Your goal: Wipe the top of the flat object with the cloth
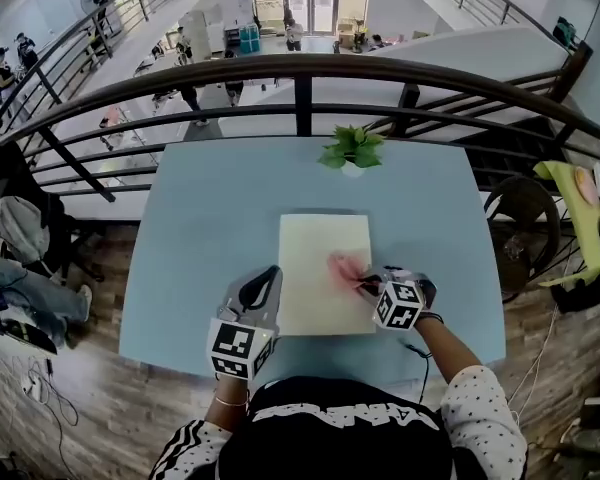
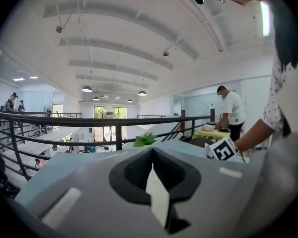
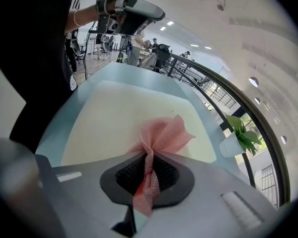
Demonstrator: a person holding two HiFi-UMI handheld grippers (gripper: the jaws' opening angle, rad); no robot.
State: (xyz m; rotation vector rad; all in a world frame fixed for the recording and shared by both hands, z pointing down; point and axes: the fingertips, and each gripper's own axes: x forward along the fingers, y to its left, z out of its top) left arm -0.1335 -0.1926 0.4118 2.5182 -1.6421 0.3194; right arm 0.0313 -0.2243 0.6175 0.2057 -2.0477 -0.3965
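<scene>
A cream flat board [image 1: 315, 258] lies in the middle of the blue table [image 1: 200, 228]. A pink cloth [image 1: 348, 268] sits bunched on the board's right part. My right gripper [image 1: 370, 286] is shut on the cloth; in the right gripper view a twisted strand of the cloth [image 3: 164, 133] runs between the jaws and fans out on the board [image 3: 124, 108]. My left gripper [image 1: 271, 273] is shut, with its tip at the board's left edge. In the left gripper view my left gripper [image 2: 154, 155] shows only a cream sliver through the slit between its jaws.
A small potted plant [image 1: 352, 151] stands at the table's far edge, beyond the board. A dark railing [image 1: 300, 78] runs behind the table. A round chair [image 1: 525, 208] is to the right. Another person stands at a yellow table [image 2: 216, 131] farther off.
</scene>
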